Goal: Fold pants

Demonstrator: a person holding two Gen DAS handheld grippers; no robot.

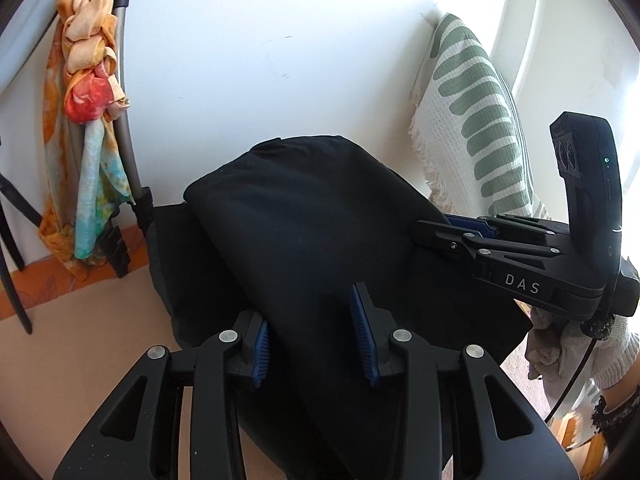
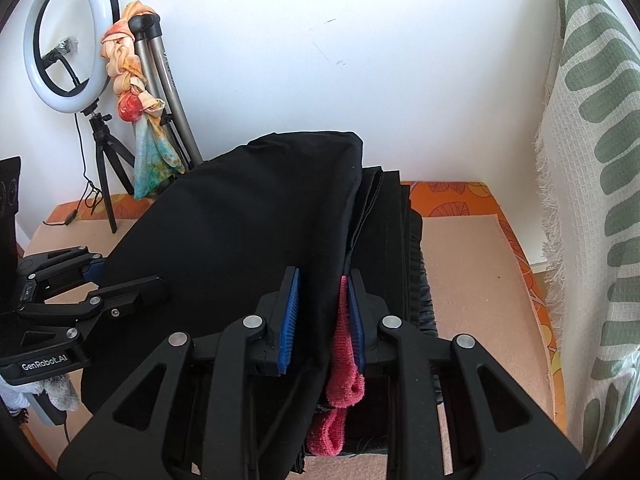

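Black pants lie bunched and partly folded on a beige mat; they also show in the right wrist view. My left gripper has its blue pads on either side of a raised fold of the pants and grips it. My right gripper grips another fold of the pants, with a red cloth piece against its right pad. The right gripper shows in the left wrist view at the pants' right edge. The left gripper shows in the right wrist view at the pants' left edge.
A beige mat with an orange patterned border covers the surface. A ring light on a tripod and a colourful scarf on a stand stand at the back left by the white wall. A green-striped white cloth hangs on the right.
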